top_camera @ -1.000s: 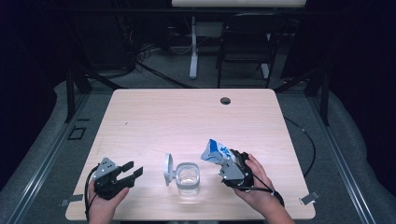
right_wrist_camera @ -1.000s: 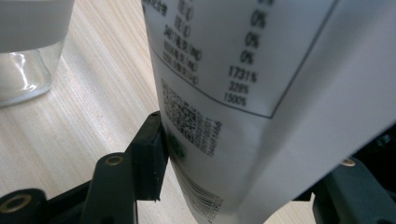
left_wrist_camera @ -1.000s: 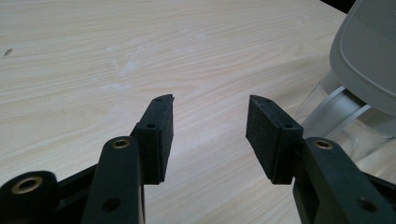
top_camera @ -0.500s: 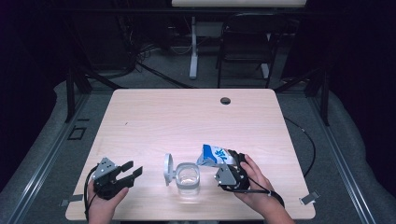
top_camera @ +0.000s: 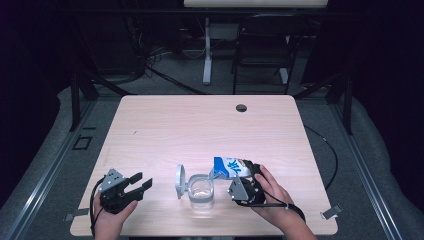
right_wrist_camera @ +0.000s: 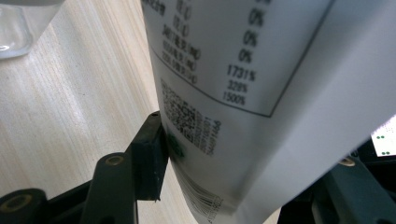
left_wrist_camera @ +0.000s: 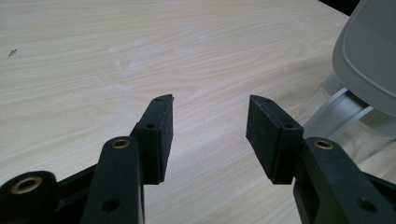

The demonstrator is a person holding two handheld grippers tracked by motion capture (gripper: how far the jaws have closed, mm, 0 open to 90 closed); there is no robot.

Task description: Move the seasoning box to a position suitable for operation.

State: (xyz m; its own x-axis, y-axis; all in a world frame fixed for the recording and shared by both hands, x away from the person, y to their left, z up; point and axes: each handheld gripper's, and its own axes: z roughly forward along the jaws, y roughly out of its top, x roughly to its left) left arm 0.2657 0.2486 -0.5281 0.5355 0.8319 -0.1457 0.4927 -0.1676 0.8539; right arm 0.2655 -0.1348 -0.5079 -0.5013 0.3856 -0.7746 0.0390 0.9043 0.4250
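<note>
Tipping: the carton [top_camera: 231,167] lies almost level in the right gripper [top_camera: 246,186], its top end hanging right over the jar's mouth.
Carton: white with blue print in the high view; the right gripper view shows a nutrition panel and barcode [right_wrist_camera: 205,135] up close. Can't tell what's inside it, or whether anything is running out.
Right jaws: spread wide and clamped on the carton's body, one pad [right_wrist_camera: 150,154] pressed flat against its side.
Jar: clear glass jar [top_camera: 201,192] standing upright near the table's front edge, at about 9 o'clock from the right gripper. Looks like there's clear stuff in the bottom, but honestly too small to call.
Lid: grey hinged lid [top_camera: 180,181] flipped open, standing on edge at 9 o'clock of the jar's mouth; it's the big grey shape [left_wrist_camera: 369,51] in the left gripper view.
Left gripper [top_camera: 137,184]: resting on the table [top_camera: 200,125] at 9 o'clock from the jar, well apart from it.
Left jaws: wide open, nothing between the pads [left_wrist_camera: 161,135], just bare wood.
Table hole: dark round grommet [top_camera: 241,107] at 12 o'clock, near the far edge.
</note>
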